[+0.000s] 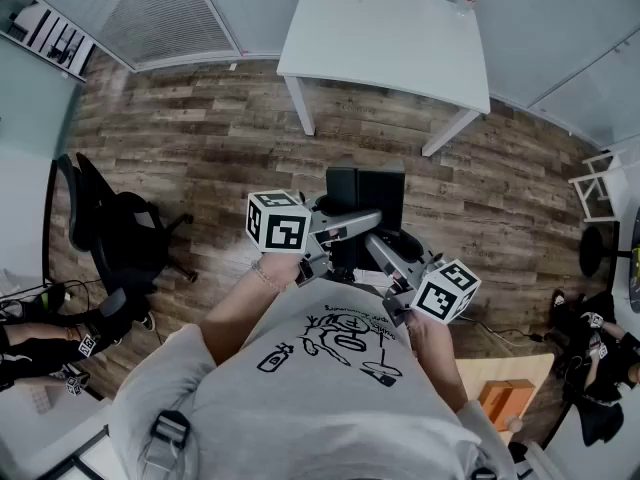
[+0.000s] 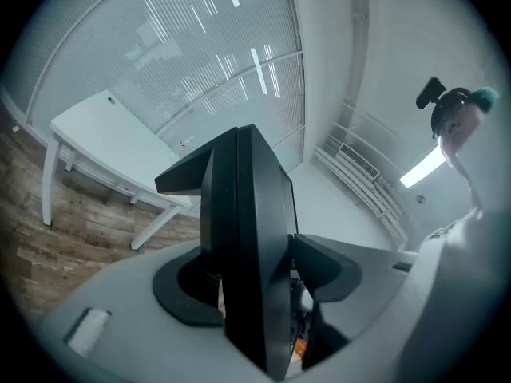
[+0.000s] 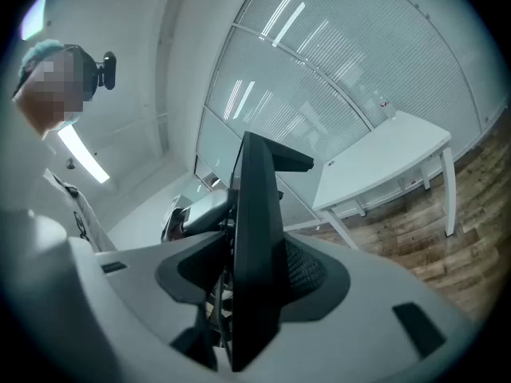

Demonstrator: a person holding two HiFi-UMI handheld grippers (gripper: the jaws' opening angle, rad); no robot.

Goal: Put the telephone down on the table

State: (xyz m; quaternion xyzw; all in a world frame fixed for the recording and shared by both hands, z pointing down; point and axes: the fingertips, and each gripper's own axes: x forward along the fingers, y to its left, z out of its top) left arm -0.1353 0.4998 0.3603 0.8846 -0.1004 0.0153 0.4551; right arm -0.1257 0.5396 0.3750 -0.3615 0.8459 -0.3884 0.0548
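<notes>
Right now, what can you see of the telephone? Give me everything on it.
The telephone is a matte black, plastic-looking unit: a flat slab seen edge-on in both gripper views, with a wedge-like part jutting from its upper end. It is held roughly upright in the air over the wood floor, short of the white table. The left gripper and right gripper each clamp it between their jaws, from opposite sides. Keys and screen cannot be made out.

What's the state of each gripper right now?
Left gripper: closed on the black telephone.
Right gripper: closed on the same telephone.
</notes>
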